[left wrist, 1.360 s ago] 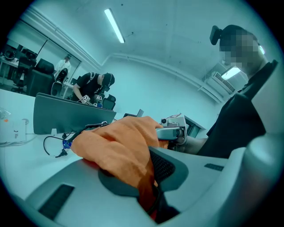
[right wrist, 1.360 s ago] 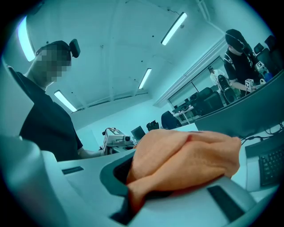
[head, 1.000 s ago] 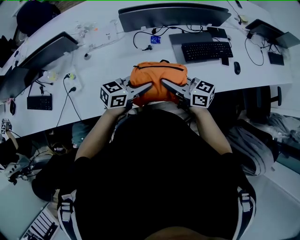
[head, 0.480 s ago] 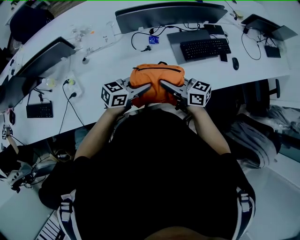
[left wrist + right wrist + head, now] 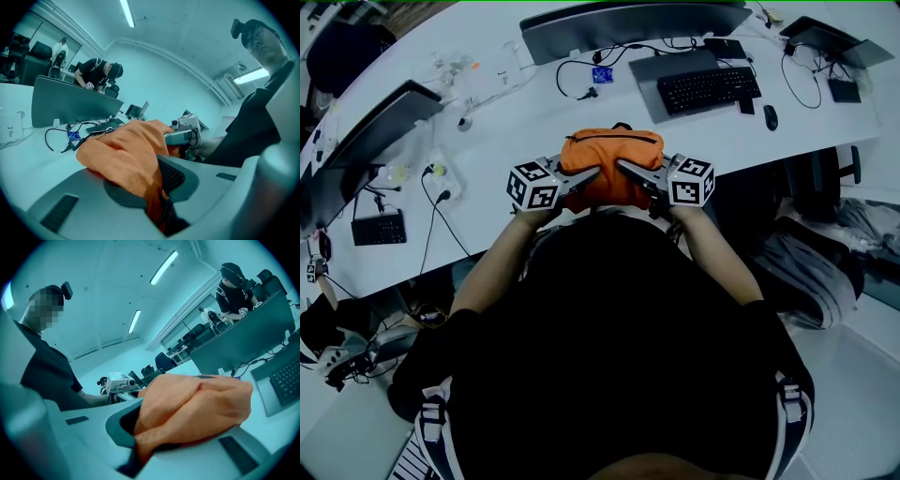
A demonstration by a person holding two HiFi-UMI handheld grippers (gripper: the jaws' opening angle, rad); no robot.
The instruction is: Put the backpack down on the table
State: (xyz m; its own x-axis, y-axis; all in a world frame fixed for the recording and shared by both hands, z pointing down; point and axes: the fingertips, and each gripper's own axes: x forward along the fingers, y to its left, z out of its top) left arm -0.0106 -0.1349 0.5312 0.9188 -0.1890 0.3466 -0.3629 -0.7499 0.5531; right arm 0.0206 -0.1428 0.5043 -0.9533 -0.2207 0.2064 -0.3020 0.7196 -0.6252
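Pinching the backpack (image 5: 612, 150), left claw (image 5: 592, 174) and right claw (image 5: 626, 167) sit lower — nearer the table (image 5: 516, 112).

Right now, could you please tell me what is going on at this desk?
A person is holding an orange backpack with two handheld grippers. The left gripper and the right gripper are each shut on a fold of its fabric, one at either side. The backpack is over the near edge of the white table, in front of a keyboard. Whether it already rests there is hard to tell.
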